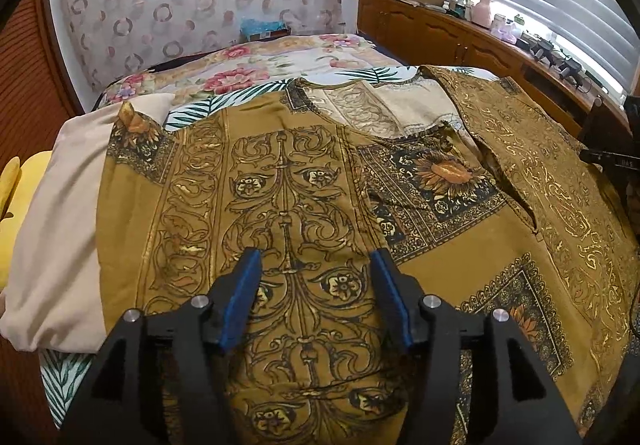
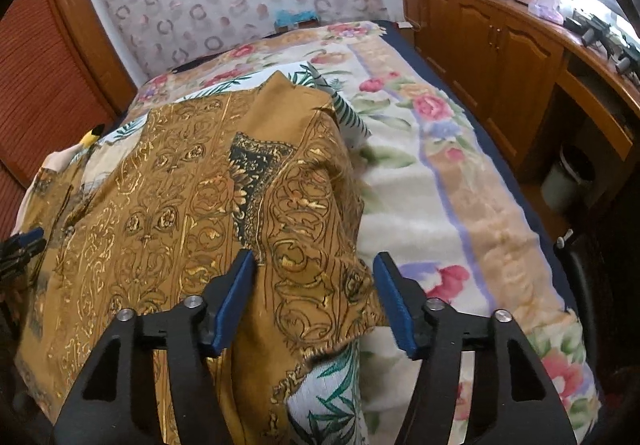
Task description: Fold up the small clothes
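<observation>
Mustard-brown printed fabric, a garment (image 1: 288, 181) with gold scrollwork and dark sunflower panels, lies spread over a leaf-print pillow (image 1: 200, 111) on the bed (image 1: 256, 57). In the left wrist view the garment fills the field from 6 o'clock up to the centre, with its neckline toward 12 o'clock and one side folded over at 3 o'clock. A beige cloth (image 1: 60, 229) lies beneath its edge at 9 o'clock.

The left hand-held gripper (image 1: 316, 265) stands over the central scroll band. Its blue pads (image 1: 244, 297) are parted to a moderate width, with the fabric lying flat between and below them; no pinch is visible.

In the right wrist view the right hand-held gripper (image 2: 314, 265) sits at the garment's (image 2: 192, 213) right-hand edge. The jaws are parted to a moderate width. The draped corner of the fabric lies between the pads (image 2: 394, 309); whether the right pad touches it cannot be told. The left hand-held gripper shows at 9 o'clock (image 2: 24, 243).

A floral blanket (image 2: 440, 205) covers the bed toward 3 o'clock. Wooden cabinets (image 2: 500, 57) stand at 2 o'clock.
</observation>
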Action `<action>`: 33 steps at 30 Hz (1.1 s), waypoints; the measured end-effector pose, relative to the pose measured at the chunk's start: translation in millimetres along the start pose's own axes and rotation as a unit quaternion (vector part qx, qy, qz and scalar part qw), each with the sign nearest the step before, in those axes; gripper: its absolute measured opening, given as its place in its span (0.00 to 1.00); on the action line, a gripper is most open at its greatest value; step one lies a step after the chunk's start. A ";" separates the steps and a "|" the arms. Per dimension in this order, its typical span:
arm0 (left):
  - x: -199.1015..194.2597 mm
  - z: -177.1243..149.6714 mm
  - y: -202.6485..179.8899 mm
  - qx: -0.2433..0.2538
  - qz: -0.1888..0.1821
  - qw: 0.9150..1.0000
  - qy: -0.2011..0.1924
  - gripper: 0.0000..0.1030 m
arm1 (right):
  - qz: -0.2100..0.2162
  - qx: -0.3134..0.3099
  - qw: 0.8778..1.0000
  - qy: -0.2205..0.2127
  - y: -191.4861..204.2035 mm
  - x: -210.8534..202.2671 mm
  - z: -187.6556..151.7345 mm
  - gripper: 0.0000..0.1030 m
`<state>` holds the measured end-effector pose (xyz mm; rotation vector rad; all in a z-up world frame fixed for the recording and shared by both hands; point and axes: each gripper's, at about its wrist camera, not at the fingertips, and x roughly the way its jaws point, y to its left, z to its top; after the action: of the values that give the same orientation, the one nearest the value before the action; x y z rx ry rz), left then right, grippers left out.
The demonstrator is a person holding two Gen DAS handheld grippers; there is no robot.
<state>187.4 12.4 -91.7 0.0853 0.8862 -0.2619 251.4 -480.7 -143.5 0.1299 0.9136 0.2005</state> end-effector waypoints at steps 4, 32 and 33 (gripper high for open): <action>0.0 0.2 -0.3 0.000 0.000 1.000 0.000 0.55 | 0.003 -0.012 1.000 0.004 6.8 0.1 -1.3 0.38; -31.2 11.7 -11.4 -0.018 0.001 0.999 -0.042 0.55 | -0.061 -0.095 0.993 -0.047 51.2 -11.6 20.5 0.48; -32.7 12.3 -13.8 -0.017 -0.002 0.999 -0.045 0.55 | -0.064 -0.084 0.994 -0.039 44.1 -8.6 19.0 0.48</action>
<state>173.3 3.2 -58.1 0.0398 0.8019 -0.2525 256.3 -440.2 -116.7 -0.0770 0.8207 0.1520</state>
